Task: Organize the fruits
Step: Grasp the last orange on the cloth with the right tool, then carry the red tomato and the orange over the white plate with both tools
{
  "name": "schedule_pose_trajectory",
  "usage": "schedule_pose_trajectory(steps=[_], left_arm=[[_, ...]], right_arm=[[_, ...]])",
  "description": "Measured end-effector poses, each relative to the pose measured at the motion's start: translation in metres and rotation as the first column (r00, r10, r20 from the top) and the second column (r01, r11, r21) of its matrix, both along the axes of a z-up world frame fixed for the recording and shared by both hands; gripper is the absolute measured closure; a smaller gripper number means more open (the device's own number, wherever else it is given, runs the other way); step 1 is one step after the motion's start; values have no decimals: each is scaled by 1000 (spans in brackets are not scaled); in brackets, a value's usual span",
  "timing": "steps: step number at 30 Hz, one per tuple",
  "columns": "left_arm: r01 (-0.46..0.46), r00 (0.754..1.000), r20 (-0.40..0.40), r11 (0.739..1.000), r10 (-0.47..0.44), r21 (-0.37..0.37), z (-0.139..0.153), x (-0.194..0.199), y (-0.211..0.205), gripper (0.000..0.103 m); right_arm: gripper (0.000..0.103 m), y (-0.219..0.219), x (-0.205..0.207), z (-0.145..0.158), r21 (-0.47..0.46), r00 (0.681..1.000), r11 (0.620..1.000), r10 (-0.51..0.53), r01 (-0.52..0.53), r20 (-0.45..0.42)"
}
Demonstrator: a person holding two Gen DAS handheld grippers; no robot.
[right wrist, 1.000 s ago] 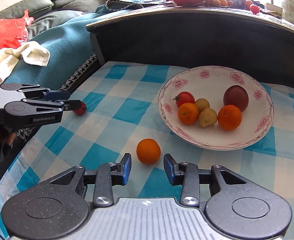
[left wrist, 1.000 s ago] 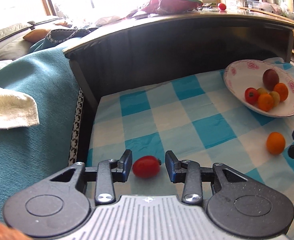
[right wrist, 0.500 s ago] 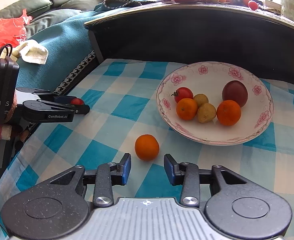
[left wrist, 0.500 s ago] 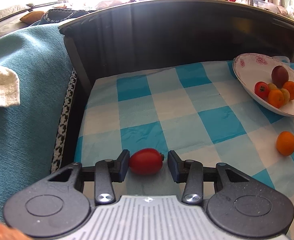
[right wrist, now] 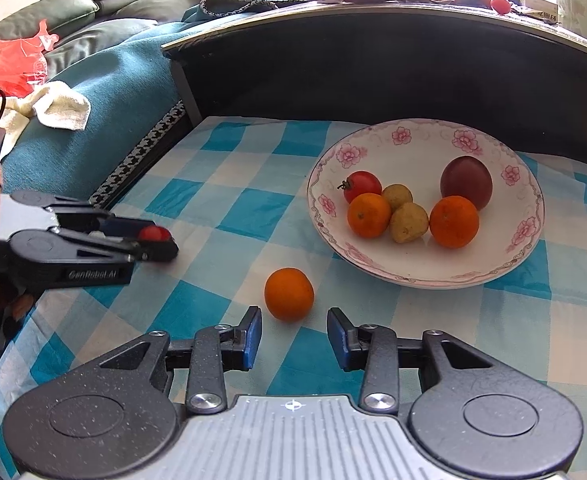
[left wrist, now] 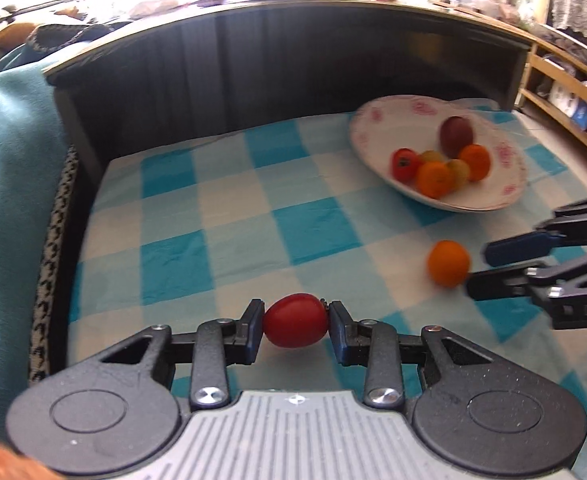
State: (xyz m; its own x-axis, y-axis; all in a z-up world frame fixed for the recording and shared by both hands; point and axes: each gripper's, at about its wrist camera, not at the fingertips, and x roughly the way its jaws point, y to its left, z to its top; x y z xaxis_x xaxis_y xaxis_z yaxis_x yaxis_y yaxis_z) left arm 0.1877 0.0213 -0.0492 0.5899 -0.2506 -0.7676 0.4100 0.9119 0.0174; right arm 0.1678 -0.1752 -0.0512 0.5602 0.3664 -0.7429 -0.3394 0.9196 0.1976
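Left wrist: left tool [left wrist: 296, 325] now clamps the tomato [left wrist: 296, 321].

Plate [right wrist: 425, 152] sits on the checked cloth [right wrist: 253, 208], toward its right rear, just before the dark back panel [right wrist: 373, 72]. Six fruits clustered in the plate. Loose orange [right wrist: 289, 294] on the cloth, near the plate's front-left rim, just ahead of the right gripper [right wrist: 294, 332]. Small tomato [left wrist: 296, 320] between the left gripper [left wrist: 296, 330] fingers, left of the orange.
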Motion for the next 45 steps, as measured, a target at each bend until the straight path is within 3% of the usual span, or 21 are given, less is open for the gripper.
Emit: schedule_pose_trajectory(steps=[17, 22, 32, 39, 45], left_arm=[[54, 998, -21, 997, -56, -51, -2, -12, -12, 60], [82, 996, -24, 995, -84, -51, -5, -15, -18, 60], [155, 988, -8, 985, -156, -83, 6, -33, -36, 60], [235, 972, 8, 972, -235, -30, 2, -55, -65, 60], [234, 972, 3, 972, -234, 4, -5, -61, -75, 60]], right_arm=[[66, 23, 19, -12, -43, 998, 998, -50, 51, 25], [77, 28, 21, -15, -105, 998, 992, -66, 68, 21], [78, 15, -21, 9, -137, 999, 989, -54, 53, -2], [78, -9, -69, 7, -203, 993, 973, -116, 106, -38], [77, -8, -82, -4, -206, 995, 975, -96, 87, -34]])
